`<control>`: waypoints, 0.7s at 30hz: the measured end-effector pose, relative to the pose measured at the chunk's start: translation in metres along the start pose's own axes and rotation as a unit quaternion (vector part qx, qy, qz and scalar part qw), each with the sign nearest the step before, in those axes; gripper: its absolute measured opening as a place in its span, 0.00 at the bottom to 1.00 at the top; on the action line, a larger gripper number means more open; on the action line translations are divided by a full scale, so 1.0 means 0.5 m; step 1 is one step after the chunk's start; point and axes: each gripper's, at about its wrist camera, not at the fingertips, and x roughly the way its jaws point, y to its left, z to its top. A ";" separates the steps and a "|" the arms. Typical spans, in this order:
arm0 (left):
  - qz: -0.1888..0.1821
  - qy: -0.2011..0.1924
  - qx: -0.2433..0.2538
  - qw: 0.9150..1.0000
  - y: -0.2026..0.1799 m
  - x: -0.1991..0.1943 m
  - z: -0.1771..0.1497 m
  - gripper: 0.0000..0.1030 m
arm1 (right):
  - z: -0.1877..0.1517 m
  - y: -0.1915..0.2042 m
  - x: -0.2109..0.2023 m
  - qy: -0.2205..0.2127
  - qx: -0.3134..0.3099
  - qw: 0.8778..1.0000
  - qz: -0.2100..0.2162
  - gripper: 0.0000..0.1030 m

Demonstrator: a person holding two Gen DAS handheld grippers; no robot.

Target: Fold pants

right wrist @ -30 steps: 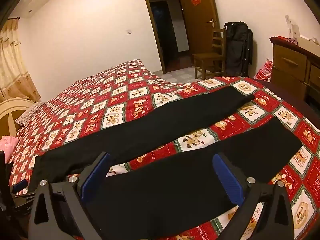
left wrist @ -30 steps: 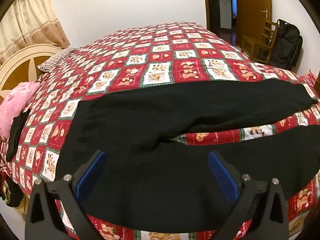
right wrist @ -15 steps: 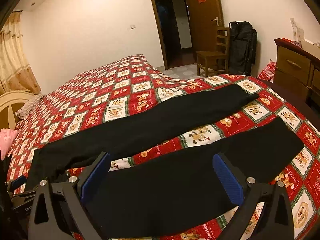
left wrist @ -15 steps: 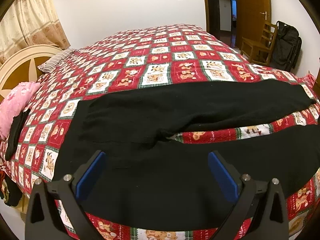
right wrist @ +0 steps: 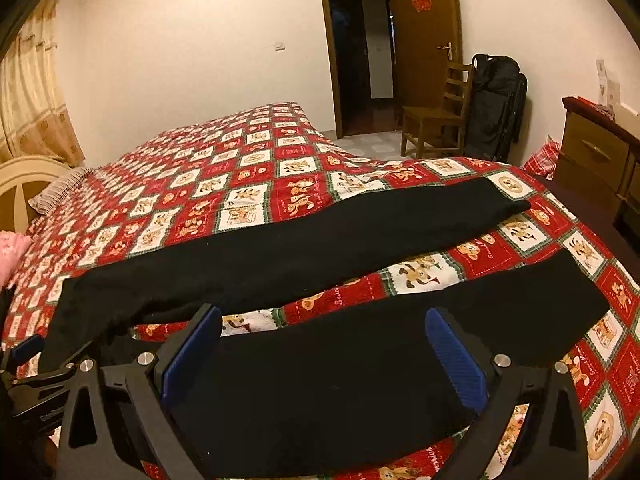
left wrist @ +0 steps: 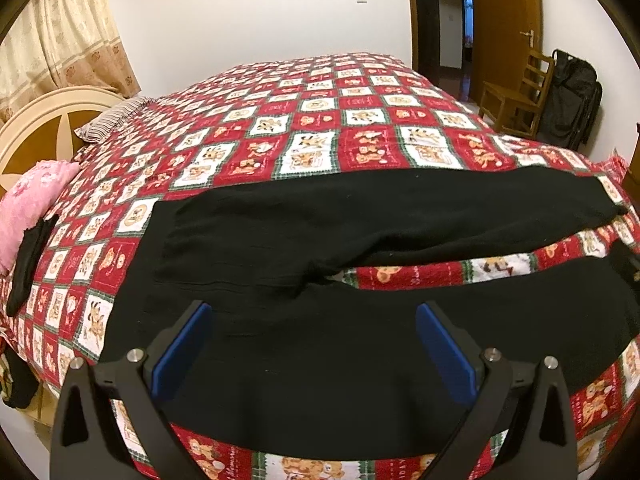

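- The left wrist view shows the waist end of the pants (left wrist: 320, 248) and a pink pillow (left wrist: 28, 200) with a dark cloth (left wrist: 30, 256) draped at its edge; the right wrist view cuts most of that off.
- The right wrist view shows both leg ends of the pants (right wrist: 320, 248), a dresser (right wrist: 596, 156) at far right, and part of the left gripper (right wrist: 24, 364) at its left edge.
- Both views catch the chair (left wrist: 516, 100) and a black bag (left wrist: 572, 100) beside it, near the door (left wrist: 504, 20).
- No container shows; the bed (left wrist: 320, 128), under a red checked cover, bears the pants.
- The pants are black and lie flat near the front edge of the bed, legs apart in a narrow V with a strip of cover between them; the fabric bunches slightly at the crotch.
- The left gripper (left wrist: 312, 344) hangs over the waist and near leg, blue pads (left wrist: 184, 344) spread wide, holding nothing.
- The right gripper (right wrist: 320, 348) hangs over the near leg, pads (right wrist: 456, 352) likewise spread wide, holding nothing.
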 end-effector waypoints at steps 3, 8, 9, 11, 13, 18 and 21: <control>-0.004 -0.007 -0.003 1.000 0.000 -0.007 0.001 1.00 | -0.003 0.021 0.008 0.006 -0.008 1.000 0.006 0.99; -0.004 -0.006 -0.005 1.000 0.003 -0.006 0.004 1.00 | -0.008 0.049 0.009 0.006 -0.026 1.000 0.011 0.99; -0.004 -0.007 -0.005 1.000 0.003 -0.006 0.004 1.00 | -0.008 0.052 0.009 0.005 -0.030 0.999 0.010 0.99; -0.003 -0.006 -0.005 1.000 0.003 -0.005 0.004 1.00 | -0.010 0.057 0.008 0.004 -0.035 0.999 0.009 0.99; -0.002 -0.005 -0.004 1.000 0.003 -0.004 0.003 1.00 | -0.010 0.059 0.010 0.007 -0.036 0.999 0.010 0.99; -0.002 -0.006 -0.003 1.000 0.003 -0.003 0.002 1.00 | -0.012 0.061 0.014 0.012 -0.034 0.999 0.012 0.99; -0.002 -0.004 -0.004 1.000 0.005 -0.002 -0.001 1.00 | -0.013 0.062 0.015 0.013 -0.035 0.999 0.012 0.99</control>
